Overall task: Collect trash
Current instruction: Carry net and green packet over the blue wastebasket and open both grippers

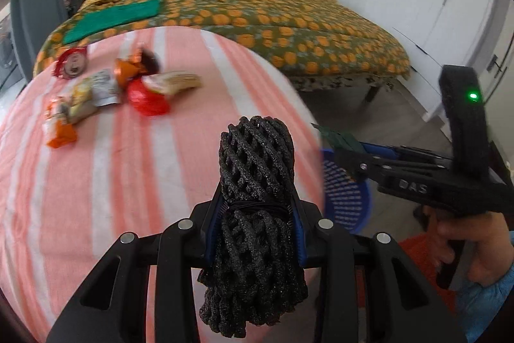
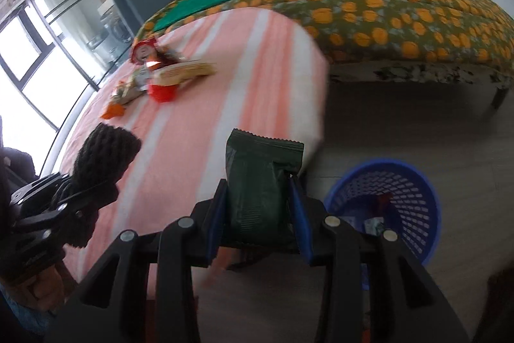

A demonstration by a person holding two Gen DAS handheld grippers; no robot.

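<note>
Trash is sitting in several places: a heap of wrappers (image 1: pixel 109 92) is lying on the far part of the pink-and-white striped cloth (image 1: pixel 144 176), which is covering a surface just in front of the bed (image 1: pixel 257 21) with its orange-dotted spread. On the floor beside the striped surface, a blue mesh basket (image 2: pixel 414 201) is standing upright with a few scraps showing inside it. The left gripper (image 1: pixel 257 214) is pinching a black foam net sleeve (image 1: pixel 257 182) between its blue pads, the sleeve sticking up past the fingertips and hanging down below them. The right gripper (image 2: pixel 258 198) is clamping a dark green packet (image 2: pixel 260 185), held upright near the basket, while a hand (image 1: pixel 472 246) is gripping its handle.
</note>
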